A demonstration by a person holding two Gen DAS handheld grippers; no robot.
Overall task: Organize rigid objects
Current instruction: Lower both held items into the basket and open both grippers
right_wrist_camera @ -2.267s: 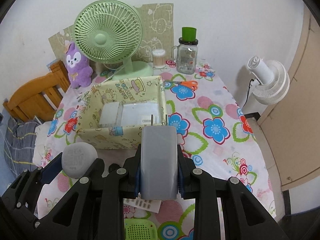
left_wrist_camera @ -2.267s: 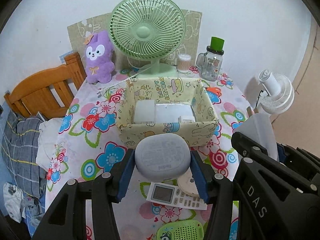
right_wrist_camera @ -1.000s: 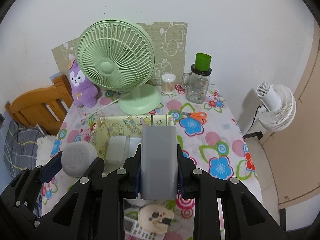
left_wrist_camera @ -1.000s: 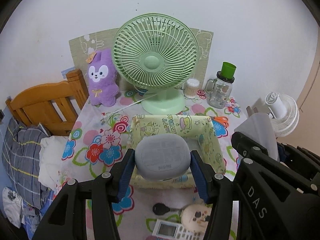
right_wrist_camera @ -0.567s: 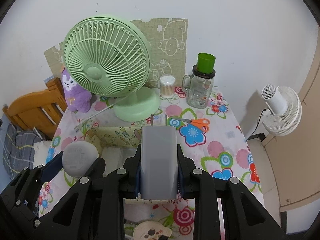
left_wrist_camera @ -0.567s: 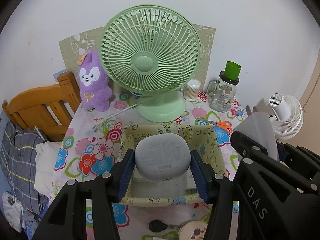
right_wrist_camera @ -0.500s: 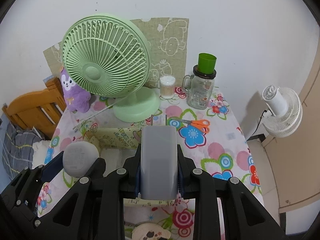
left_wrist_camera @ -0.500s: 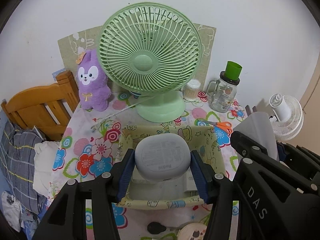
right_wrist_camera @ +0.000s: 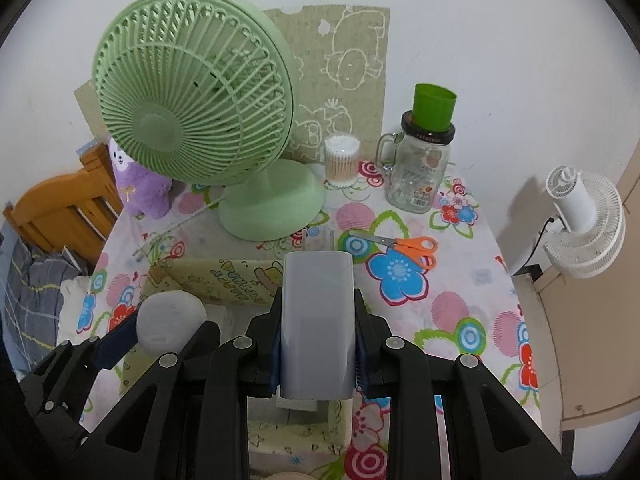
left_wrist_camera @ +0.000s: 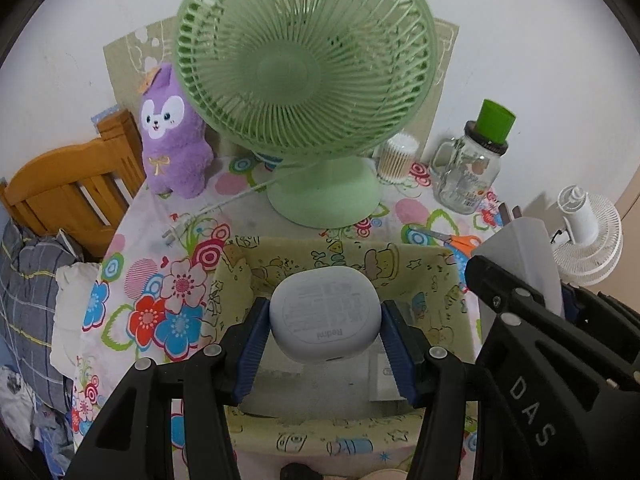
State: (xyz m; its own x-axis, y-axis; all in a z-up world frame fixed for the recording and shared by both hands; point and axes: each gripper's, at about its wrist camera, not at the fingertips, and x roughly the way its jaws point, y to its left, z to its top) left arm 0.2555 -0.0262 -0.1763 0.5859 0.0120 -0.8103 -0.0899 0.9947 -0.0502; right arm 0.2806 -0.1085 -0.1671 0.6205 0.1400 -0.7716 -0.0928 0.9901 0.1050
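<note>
My left gripper [left_wrist_camera: 325, 322] is shut on a grey oval earbud case [left_wrist_camera: 324, 316] and holds it over the yellow cartoon-print fabric box [left_wrist_camera: 432, 264]. My right gripper [right_wrist_camera: 318, 320] is shut on a grey charger block [right_wrist_camera: 318, 320] with two prongs, above the same box [right_wrist_camera: 224, 276] near its right side. The case also shows in the right wrist view [right_wrist_camera: 170, 324]. White flat items [left_wrist_camera: 384, 372] lie in the box bottom.
A green desk fan [left_wrist_camera: 308, 64] stands just behind the box with its cord on the cloth. A purple plush [left_wrist_camera: 172, 144], a cotton-swab jar [right_wrist_camera: 341, 159], a glass mug jar [right_wrist_camera: 422, 168] and orange scissors [right_wrist_camera: 404, 246] sit around. A wooden chair [left_wrist_camera: 68, 188] is left, a white fan [right_wrist_camera: 580, 220] right.
Both grippers have moved forward and down over the box, each still holding its object. The fan now looms closer and the items at the table's front edge have dropped out of view.
</note>
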